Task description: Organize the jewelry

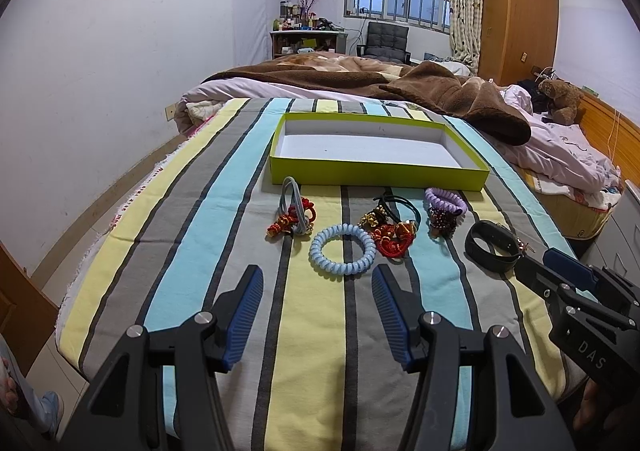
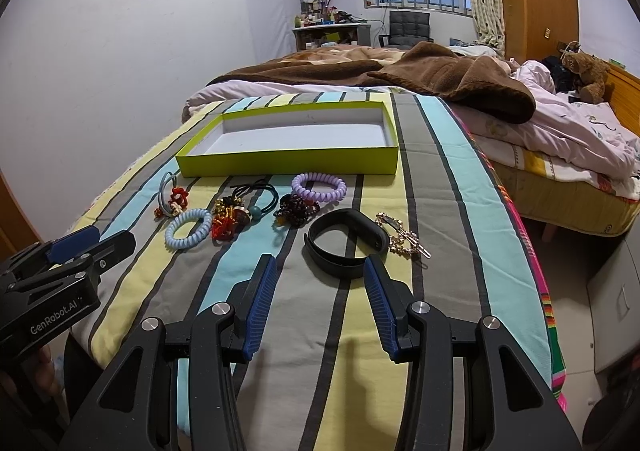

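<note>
A shallow lime-green cardboard box (image 1: 376,171) with a white inside lay open and held nothing, set toward the far end of the striped cloth-covered bed (image 1: 312,331). The jewelry lay in a loose row just in front of the box's near wall: a grey elastic band tangled with red knotted cord (image 1: 292,217) nearest the left edge, a pale blue spiral coil ring (image 1: 342,254), a heap of black hair ties with red and gold charms (image 1: 390,227), a lilac spiral coil ring (image 1: 445,201) touching a dark beaded bracelet (image 1: 442,223), a black rubber wristband (image 2: 346,247), and a gold chain hair clip (image 2: 402,237) closest to the right edge.

The left claw (image 1: 318,291) hung wide open with nothing between its blue ribbed pads, just short of the pale blue coil ring. The right claw (image 2: 320,275) was likewise spread wide and held nothing, its tips at the near rim of the black wristband.

Bare striped cloth ran from the row down to the bed's near edge, and strips stayed free along both side edges. Beyond the far end lay a brown fleece blanket (image 1: 440,95).

The right claw's body read "DAS" in the left wrist view; the left claw's body read "GenRobot.AI" in the right wrist view.
</note>
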`<action>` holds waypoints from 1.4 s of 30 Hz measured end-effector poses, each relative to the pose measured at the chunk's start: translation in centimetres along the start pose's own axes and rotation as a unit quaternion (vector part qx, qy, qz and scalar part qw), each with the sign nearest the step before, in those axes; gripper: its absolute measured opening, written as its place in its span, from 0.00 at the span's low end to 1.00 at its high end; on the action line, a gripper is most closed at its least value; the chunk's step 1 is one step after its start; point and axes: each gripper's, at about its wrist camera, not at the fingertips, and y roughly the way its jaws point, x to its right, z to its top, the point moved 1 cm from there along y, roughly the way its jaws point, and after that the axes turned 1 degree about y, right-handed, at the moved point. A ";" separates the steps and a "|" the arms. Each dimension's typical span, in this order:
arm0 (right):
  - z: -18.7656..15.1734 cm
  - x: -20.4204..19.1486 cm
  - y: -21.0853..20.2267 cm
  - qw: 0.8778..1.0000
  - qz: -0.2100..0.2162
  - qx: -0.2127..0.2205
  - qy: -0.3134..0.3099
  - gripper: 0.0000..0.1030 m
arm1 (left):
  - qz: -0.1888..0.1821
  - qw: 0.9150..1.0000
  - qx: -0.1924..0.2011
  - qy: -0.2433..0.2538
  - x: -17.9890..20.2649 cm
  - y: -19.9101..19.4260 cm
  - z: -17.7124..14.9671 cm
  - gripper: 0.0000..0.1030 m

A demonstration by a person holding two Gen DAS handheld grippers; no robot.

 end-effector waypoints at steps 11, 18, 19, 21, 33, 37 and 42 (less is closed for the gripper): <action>0.2 -0.1 0.0 1.000 0.002 0.002 -0.001 0.45 | -0.003 1.000 -0.002 0.002 0.1 0.0 0.0 0.57; 0.7 0.0 0.5 1.000 0.004 -0.001 -0.002 0.45 | 0.000 1.000 -0.007 0.002 -0.1 0.6 0.3 0.57; 0.7 0.0 0.5 1.000 0.004 -0.001 -0.002 0.45 | 0.000 1.000 -0.008 0.001 -0.2 0.6 0.4 0.57; 0.8 0.1 0.7 1.000 0.003 -0.003 -0.002 0.45 | -0.001 1.000 -0.011 0.000 -0.3 0.9 0.5 0.57; 2.3 5.1 1.2 0.999 -0.022 -0.004 0.027 0.45 | -0.032 0.999 -0.033 -0.019 -2.7 2.6 1.5 0.57; 2.7 7.6 1.8 0.998 -0.041 -0.016 0.040 0.45 | -0.039 0.998 -0.047 -0.022 -3.9 3.6 1.9 0.57; 2.7 8.5 3.7 0.998 -0.022 -0.058 0.014 0.45 | -0.054 0.996 -0.055 -0.038 -5.1 4.2 2.0 0.57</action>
